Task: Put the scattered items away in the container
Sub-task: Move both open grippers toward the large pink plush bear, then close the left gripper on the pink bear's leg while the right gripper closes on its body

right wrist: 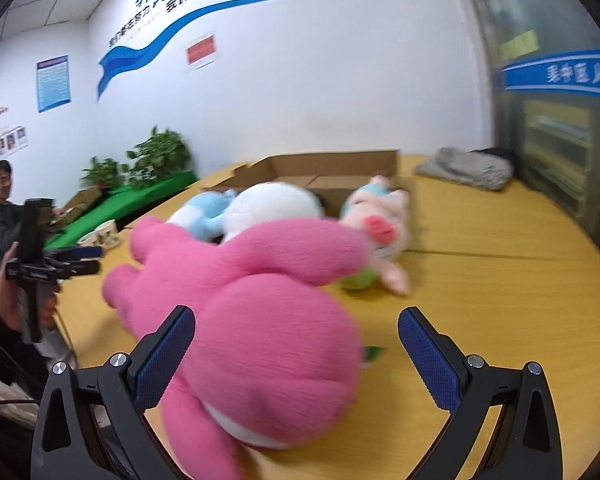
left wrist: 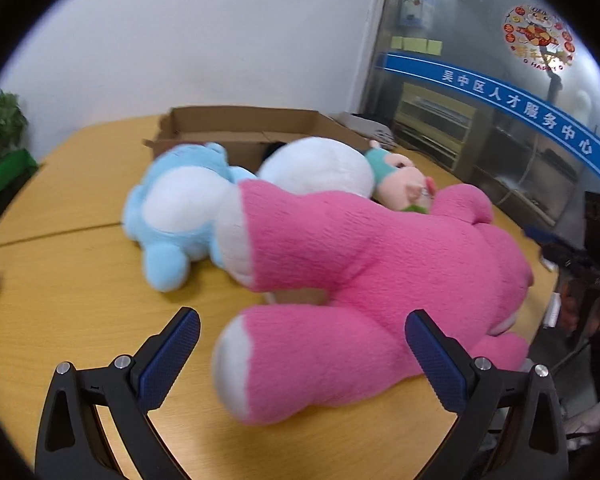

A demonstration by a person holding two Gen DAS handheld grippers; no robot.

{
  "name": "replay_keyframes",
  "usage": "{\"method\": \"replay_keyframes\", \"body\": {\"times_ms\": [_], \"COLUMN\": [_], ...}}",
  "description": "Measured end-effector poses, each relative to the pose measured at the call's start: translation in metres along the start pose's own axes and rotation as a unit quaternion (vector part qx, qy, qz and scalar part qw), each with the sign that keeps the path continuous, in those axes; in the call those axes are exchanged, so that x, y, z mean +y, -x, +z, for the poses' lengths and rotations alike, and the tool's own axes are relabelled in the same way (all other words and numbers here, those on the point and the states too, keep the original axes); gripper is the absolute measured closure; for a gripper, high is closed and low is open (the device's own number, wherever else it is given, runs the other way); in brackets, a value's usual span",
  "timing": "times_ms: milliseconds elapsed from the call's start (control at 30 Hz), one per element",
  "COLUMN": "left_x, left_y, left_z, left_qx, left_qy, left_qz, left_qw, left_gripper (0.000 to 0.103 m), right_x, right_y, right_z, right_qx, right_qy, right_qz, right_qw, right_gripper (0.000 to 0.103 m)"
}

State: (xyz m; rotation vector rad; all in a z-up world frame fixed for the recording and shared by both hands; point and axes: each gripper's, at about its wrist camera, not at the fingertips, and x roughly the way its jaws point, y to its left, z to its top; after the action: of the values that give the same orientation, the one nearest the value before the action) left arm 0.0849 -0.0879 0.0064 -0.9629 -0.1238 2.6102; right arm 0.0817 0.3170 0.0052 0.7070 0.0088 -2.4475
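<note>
Left tongs and right tongs both spread wide around the pink plush; cardboard box behind.

We see a big pink plush toy with white paws lying sprawled on the table, nearest us. Behind it a light blue plush with a white belly lies on its side, touching a round white plush and a small pink pig doll. Beyond them sits an open, shallow cardboard box, flaps spread.
</note>
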Motion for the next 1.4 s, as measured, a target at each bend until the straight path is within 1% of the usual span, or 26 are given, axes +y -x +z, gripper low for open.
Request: {"method": "replay_keyframes", "body": {"times_ms": [33,100,167,267,300,333,367,400,433,500,567,667,700,767,867,967,1000,1033,1067,1100,1133,1167,1200,1233,1300,1400], "left_x": [0.004,0.011,0.018,0.028,0.032,0.033,0.035,0.04,0.046,0.054,0.056,0.062,0.065,0.068,0.066,0.07,0.071,0.071,0.071,0.072,0.072,0.073,0.075,0.08,0.09,0.099], "left_y": [-0.005,-0.014,-0.024,-0.038,-0.043,-0.043,-0.043,-0.042,-0.037,-0.028,-0.017,-0.003,0.001,0.009,0.005,0.007,0.009,0.009,0.009,0.011,0.013,0.015,0.016,0.017,0.015,0.005], "left_z": [-0.001,-0.002,-0.004,-0.007,-0.007,-0.008,-0.009,-0.009,-0.01,-0.011,-0.013,-0.014,-0.014,-0.013,-0.017,-0.022,-0.024,-0.025,-0.026,-0.028,-0.029,-0.031,-0.033,-0.036,-0.041,-0.047], "left_qx": [0.006,0.019,0.032,0.052,0.058,0.056,0.053,0.048,0.044,0.037,0.029,0.014,0.007,-0.002,0.01,0.01,0.011,0.014,0.018,0.015,0.013,0.01,0.009,0.011,0.018,0.032], "left_qy": [0.005,0.014,0.023,0.036,0.041,0.042,0.042,0.053,0.063,0.073,0.073,0.079,0.084,0.092,0.079,0.085,0.084,0.082,0.08,0.08,0.079,0.079,0.079,0.08,0.092,0.113], "left_qz": [-0.01,-0.03,-0.051,-0.081,-0.091,-0.086,-0.081,-0.077,-0.083,-0.088,-0.088,-0.082,-0.092,-0.107,-0.085,-0.087,-0.084,-0.091,-0.098,-0.104,-0.11,-0.116,-0.11,-0.1,-0.101,-0.129], "left_qw": [0.9999,0.9993,0.9979,0.9947,0.9933,0.9939,0.9944,0.9945,0.9936,0.9927,0.993,0.9934,0.9922,0.99,0.9932,0.9925,0.9929,0.9924,0.9918,0.9913,0.9907,0.9901,0.9907,0.9917,0.9905,0.9847], "left_gripper": [0.001,0.001,0.001,0.002,0.005,0.019,0.031,0.047,0.059,0.071,0.077,0.092,0.103,0.103,0.103,0.099,0.087,0.071,0.063,0.049,0.04,0.037,0.026,0.023,0.023,0.023], "right_x": [0.004,0.007,0.0,-0.016,-0.019,-0.019,-0.019,-0.019,-0.017,-0.014,-0.008,0.001,0.004,0.007,0.003,-0.004,-0.007,-0.011,-0.015,-0.019,-0.023,-0.026,-0.029,-0.031,-0.03,-0.025], "right_y": [-0.008,-0.028,-0.042,-0.047,-0.05,-0.052,-0.054,-0.054,-0.053,-0.047,-0.04,-0.041,-0.044,-0.053,-0.073,-0.081,-0.078,-0.074,-0.069,-0.064,-0.062,-0.06,-0.058,-0.058,-0.06,-0.07], "right_z": [-0.002,-0.005,-0.008,-0.01,-0.01,-0.009,-0.008,-0.007,-0.004,0.002,0.012,0.027,0.031,0.035,0.033,0.026,0.024,0.023,0.021,0.019,0.017,0.014,0.011,0.007,0.0,-0.003], "right_qx": [0.009,0.035,0.06,0.077,0.084,0.086,0.085,0.081,0.073,0.053,0.034,0.022,0.02,0.022,0.052,0.076,0.077,0.077,0.079,0.081,0.085,0.089,0.094,0.098,0.105,0.109], "right_qy": [0.007,0.017,0.001,-0.04,-0.049,-0.053,-0.054,-0.056,-0.058,-0.058,-0.048,-0.03,-0.027,-0.027,-0.032,-0.029,-0.033,-0.038,-0.043,-0.049,-0.057,-0.065,-0.074,-0.082,-0.087,-0.087], "right_qz": [0.001,-0.023,-0.01,0.019,0.022,0.02,0.011,0.004,-0.001,-0.006,-0.004,0.008,0.014,0.035,0.027,0.007,0.014,0.018,0.02,0.021,0.026,0.031,0.036,0.045,0.06,0.078], "right_qw": [1.0,0.999,0.998,0.996,0.995,0.995,0.995,0.995,0.996,0.997,0.998,0.999,0.999,0.999,0.998,0.997,0.996,0.996,0.996,0.995,0.994,0.993,0.992,0.991,0.989,0.987], "right_gripper": [0.0,0.0,0.0,0.0,0.003,0.006,0.013,0.019,0.022,0.033,0.038,0.039,0.039,0.039,0.016,0.006,0.003,0.003,0.002,0.002,0.002,0.002,0.002,0.002,0.002,0.003]}}
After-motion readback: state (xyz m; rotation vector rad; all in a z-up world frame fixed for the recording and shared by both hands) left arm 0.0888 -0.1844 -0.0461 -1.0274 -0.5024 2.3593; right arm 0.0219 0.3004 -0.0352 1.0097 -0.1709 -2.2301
